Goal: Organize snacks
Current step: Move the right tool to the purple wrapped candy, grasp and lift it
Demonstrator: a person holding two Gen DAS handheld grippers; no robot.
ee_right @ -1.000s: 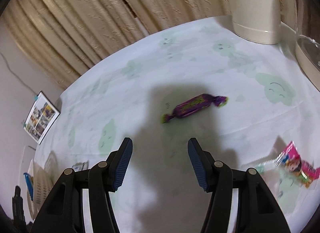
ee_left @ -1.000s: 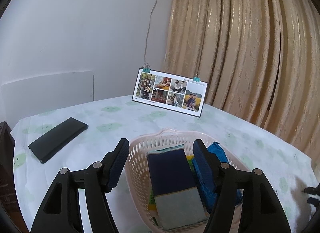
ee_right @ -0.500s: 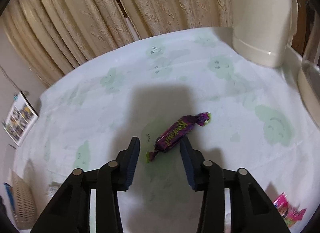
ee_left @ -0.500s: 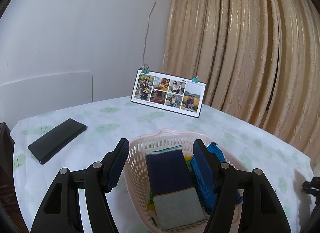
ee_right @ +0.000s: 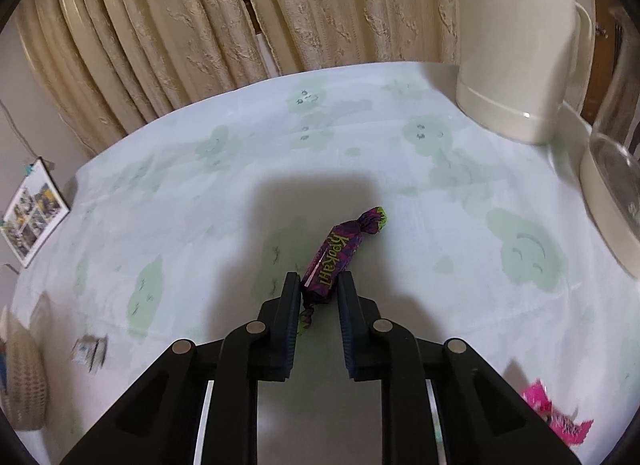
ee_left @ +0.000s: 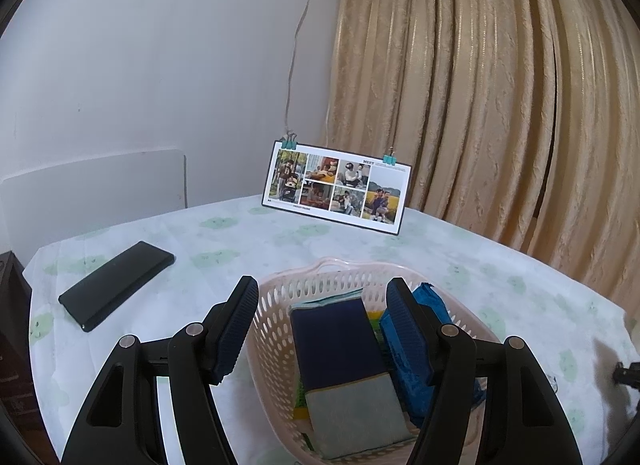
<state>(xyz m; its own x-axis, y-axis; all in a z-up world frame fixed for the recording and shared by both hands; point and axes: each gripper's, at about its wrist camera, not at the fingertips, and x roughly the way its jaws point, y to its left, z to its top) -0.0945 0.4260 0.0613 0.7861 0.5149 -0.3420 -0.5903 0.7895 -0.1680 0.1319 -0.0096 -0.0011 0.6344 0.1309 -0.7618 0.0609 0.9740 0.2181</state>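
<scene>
Between the right claw (ee_right: 319,285)'s nearly clenched fingers, the purple candy (ee_right: 338,255) lies lengthwise, pointing away rightward; left claw (ee_left: 324,317) released.

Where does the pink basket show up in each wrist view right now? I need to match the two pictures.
Left wrist: the pink basket fills the lower centre, between the open fingers of the left gripper, with snack packs inside.
Right wrist: only a blurred sliver of it at the far left edge, well away from the right gripper at the purple candy.
Shared landmark: the photo card, seen at the left edge in the right wrist view.
</scene>
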